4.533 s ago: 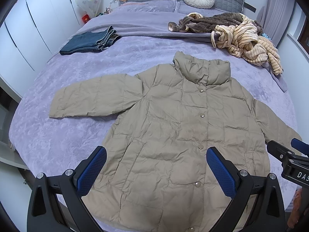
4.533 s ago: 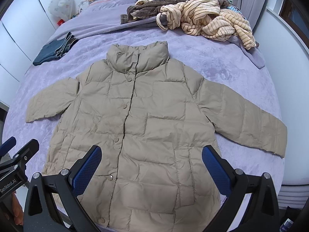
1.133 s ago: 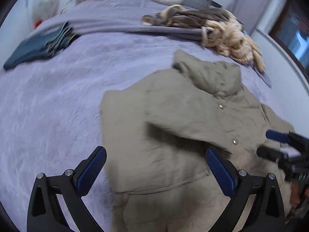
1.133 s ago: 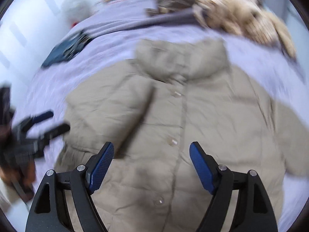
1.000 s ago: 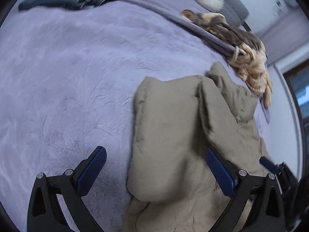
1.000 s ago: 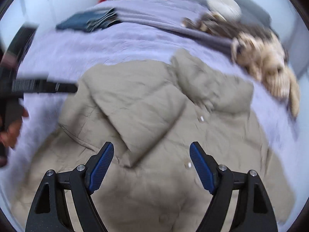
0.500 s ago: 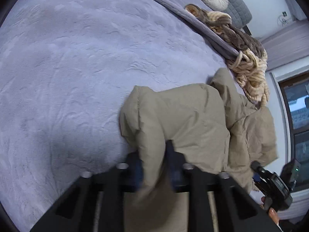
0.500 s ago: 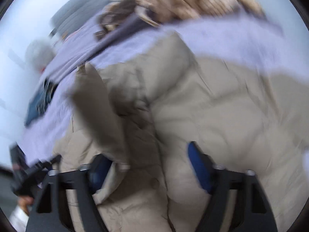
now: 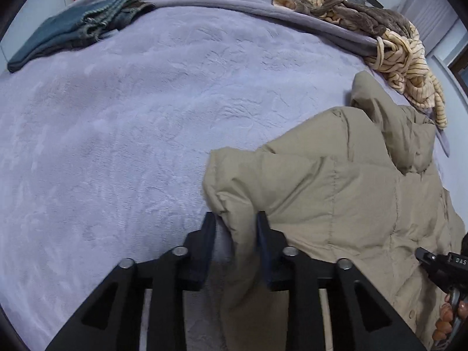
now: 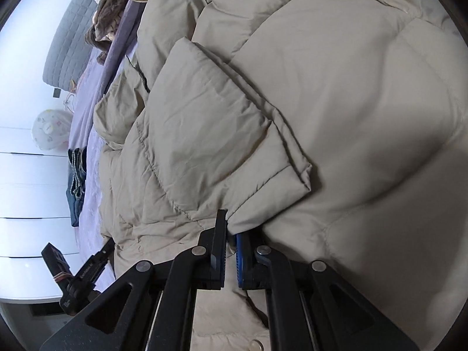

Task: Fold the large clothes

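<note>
A beige puffer jacket (image 9: 336, 199) lies on the purple bed cover (image 9: 131, 146), with one sleeve (image 10: 222, 134) folded across its front. In the left wrist view my left gripper (image 9: 235, 225) straddles the puffy folded edge at the jacket's shoulder. Its jaws are opening: the fabric rests against the right finger (image 9: 261, 231), with a gap on the left side. In the right wrist view my right gripper (image 10: 231, 228) is closing on the corner of the sleeve cuff, which is pinched between the pads. A hand (image 9: 447, 318) at the lower right holds that gripper.
Folded jeans (image 9: 73, 26) lie at the far left of the bed. A heap of striped and brown clothes (image 9: 403, 46) sits by the grey headboard (image 10: 67, 44). White cupboards (image 10: 23, 199) stand beside the bed. Bare purple cover spreads left of the jacket.
The sleeve was laid over the jacket front. My left jaws closed on the shoulder fold, then widened. My right gripper rolled, dropped to the cuff and closed on it.
</note>
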